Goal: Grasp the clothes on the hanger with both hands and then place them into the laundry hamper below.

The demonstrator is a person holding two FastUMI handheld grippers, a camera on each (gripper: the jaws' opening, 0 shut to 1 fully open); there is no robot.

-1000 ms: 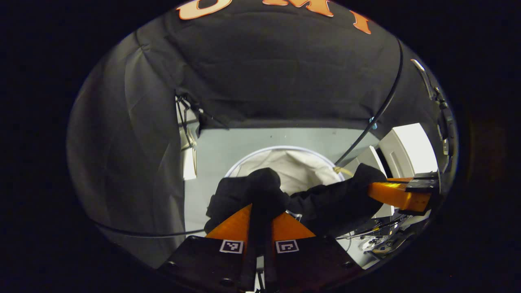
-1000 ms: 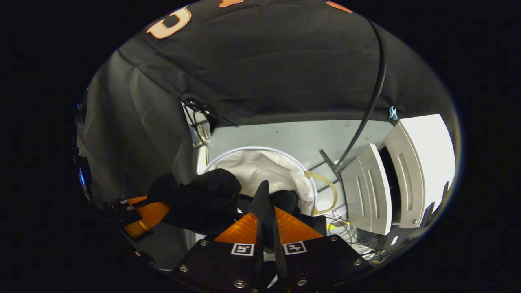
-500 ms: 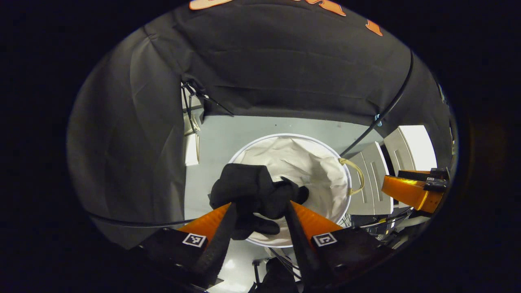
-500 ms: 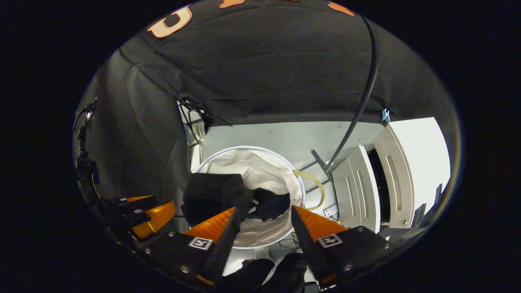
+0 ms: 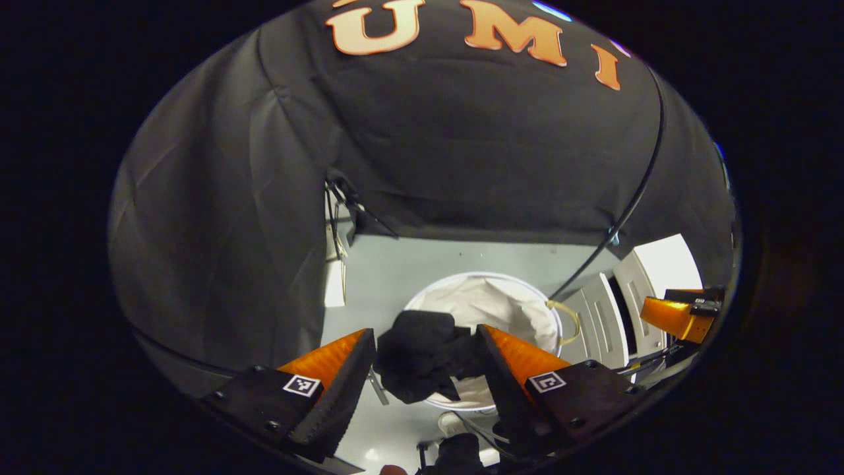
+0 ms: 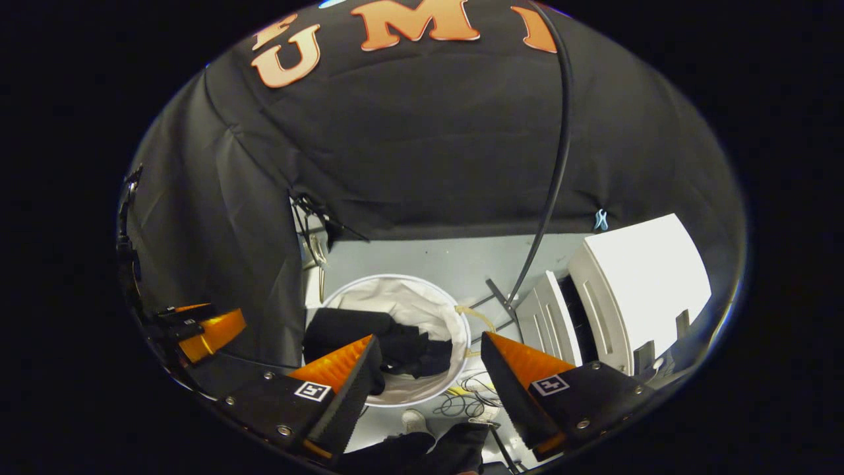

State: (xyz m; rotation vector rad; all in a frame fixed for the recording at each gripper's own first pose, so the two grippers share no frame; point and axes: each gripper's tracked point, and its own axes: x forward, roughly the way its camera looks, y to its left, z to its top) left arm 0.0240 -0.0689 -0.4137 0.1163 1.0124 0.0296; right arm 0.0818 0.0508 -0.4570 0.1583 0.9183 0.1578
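The black clothes [image 5: 422, 359] lie bunched in the white round laundry hamper [image 5: 491, 277] on the floor, and part of them hangs over its left rim. My left gripper [image 5: 425, 331] hovers high above them, open, with nothing between its fingers. In the right gripper view the same clothes [image 6: 349, 330] spill over the left edge of the hamper [image 6: 395, 278]. My right gripper [image 6: 430, 338] is also open and empty, well above it. Each gripper appears at the edge of the other's view: the right gripper [image 5: 679, 315] and the left gripper [image 6: 204, 330].
A white cabinet [image 6: 639, 270] stands right of the hamper. A thin black pole [image 6: 557, 165] slants down to a base beside it. Loose cables [image 6: 461, 399] and a person's shoe [image 6: 415, 419] lie on the grey floor in front. Black cloth walls close the back and left.
Both grippers, shut on the black clothes a second ago, have opened and let go. The clothes dropped onto the hamper, and both grippers rose and drew back.
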